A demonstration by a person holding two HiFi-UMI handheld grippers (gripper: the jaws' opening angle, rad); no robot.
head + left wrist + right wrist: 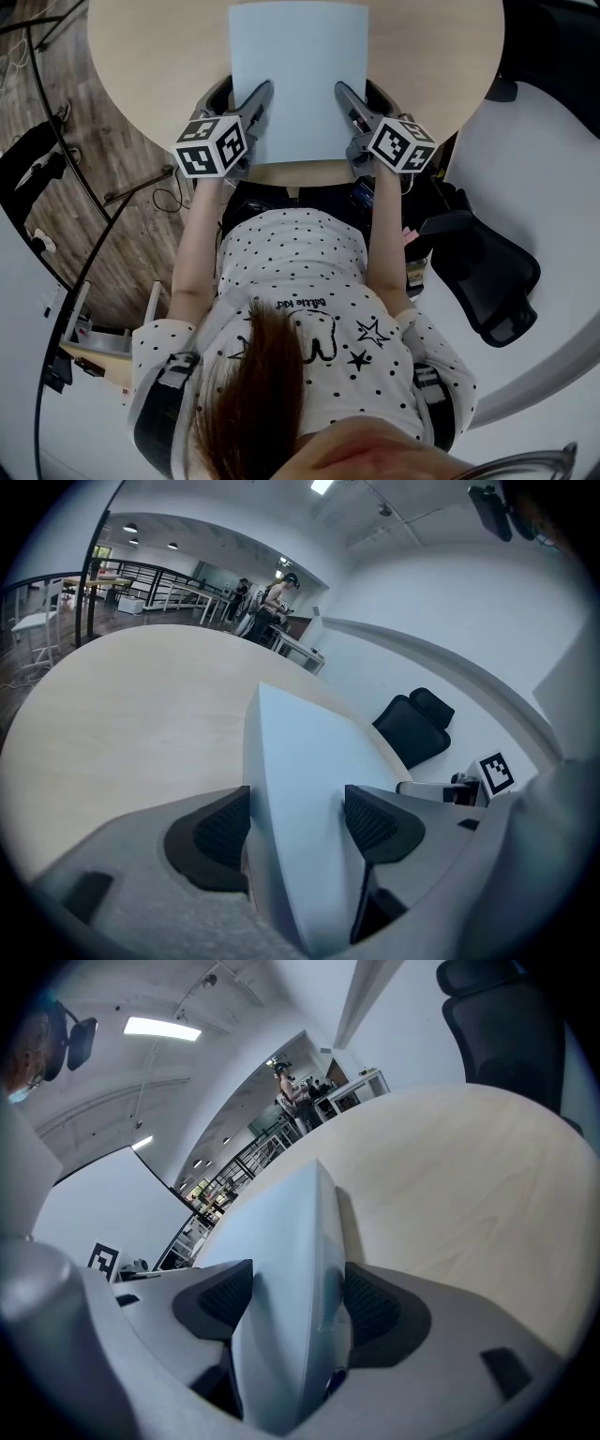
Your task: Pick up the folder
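Both left tool (295, 822) and right tool (286, 1302) clamp folder (298, 66) at table (159, 56), chair (487, 272) nearby.

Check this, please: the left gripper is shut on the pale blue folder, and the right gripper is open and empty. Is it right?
Not quite. The right gripper is not open and empty: the right gripper view shows it shut on the pale blue folder too. The left gripper is as you wrote.

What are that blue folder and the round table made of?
The folder looks like thin plastic or coated card: pale blue, smooth, evenly matte; which, I cannot tell. The table looks like light wood or wood-look laminate: fine grain streaks, flat satin top.
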